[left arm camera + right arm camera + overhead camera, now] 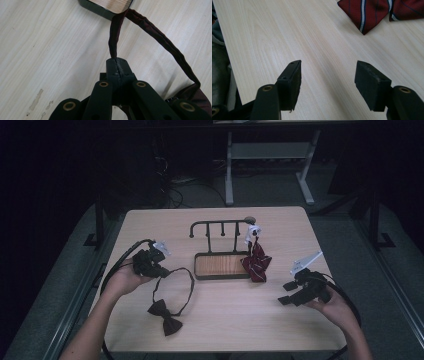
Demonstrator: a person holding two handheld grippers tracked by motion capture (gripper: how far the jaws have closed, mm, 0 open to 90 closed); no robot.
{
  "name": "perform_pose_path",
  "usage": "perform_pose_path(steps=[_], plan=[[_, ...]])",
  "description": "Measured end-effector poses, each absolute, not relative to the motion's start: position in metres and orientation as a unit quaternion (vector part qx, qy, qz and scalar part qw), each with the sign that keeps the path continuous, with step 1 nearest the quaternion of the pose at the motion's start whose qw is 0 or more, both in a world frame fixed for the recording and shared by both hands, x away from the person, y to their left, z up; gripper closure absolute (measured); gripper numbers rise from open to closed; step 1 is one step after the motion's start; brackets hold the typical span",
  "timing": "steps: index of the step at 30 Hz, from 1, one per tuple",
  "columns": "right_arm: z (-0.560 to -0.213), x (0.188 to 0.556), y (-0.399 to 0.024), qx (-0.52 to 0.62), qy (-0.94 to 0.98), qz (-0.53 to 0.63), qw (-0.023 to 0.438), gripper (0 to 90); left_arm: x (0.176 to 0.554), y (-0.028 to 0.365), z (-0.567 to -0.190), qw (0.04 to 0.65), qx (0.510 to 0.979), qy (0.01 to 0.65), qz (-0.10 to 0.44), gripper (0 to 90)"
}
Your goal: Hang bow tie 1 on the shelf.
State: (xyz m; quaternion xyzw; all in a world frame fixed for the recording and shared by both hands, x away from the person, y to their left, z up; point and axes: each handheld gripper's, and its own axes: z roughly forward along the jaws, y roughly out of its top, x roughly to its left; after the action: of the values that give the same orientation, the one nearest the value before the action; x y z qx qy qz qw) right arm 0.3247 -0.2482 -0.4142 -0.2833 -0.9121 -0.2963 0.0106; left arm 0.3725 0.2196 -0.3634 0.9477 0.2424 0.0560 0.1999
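Observation:
A dark maroon bow tie (166, 318) lies on the table at front left, its neck strap (181, 285) looping up toward the rack. My left gripper (161, 271) is shut on that strap (113, 42), and the bow's body (197, 95) sits at the lower right of the left gripper view. A red striped bow tie (257, 261) hangs from the right end of the black rack (222, 226) and rests against its base; its tips (372, 12) lie ahead of my right gripper (328, 82). My right gripper (286, 291) is open over bare table at the right.
The rack's wooden tray base (221, 265) stands mid-table, and its corner (105, 7) is just beyond the held strap. The table's near edge (229, 62) runs by the right gripper. A white desk frame (270, 155) stands on the floor behind.

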Motion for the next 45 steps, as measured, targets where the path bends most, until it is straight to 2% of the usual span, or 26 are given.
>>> perform_pose_path(steps=[45], plan=[[-0.413,0.324,-0.253,-0.287,-0.91,-0.299,0.005,37.0,0.367,0.215,-0.3,0.203,0.954,0.21,0.071,89.9]])
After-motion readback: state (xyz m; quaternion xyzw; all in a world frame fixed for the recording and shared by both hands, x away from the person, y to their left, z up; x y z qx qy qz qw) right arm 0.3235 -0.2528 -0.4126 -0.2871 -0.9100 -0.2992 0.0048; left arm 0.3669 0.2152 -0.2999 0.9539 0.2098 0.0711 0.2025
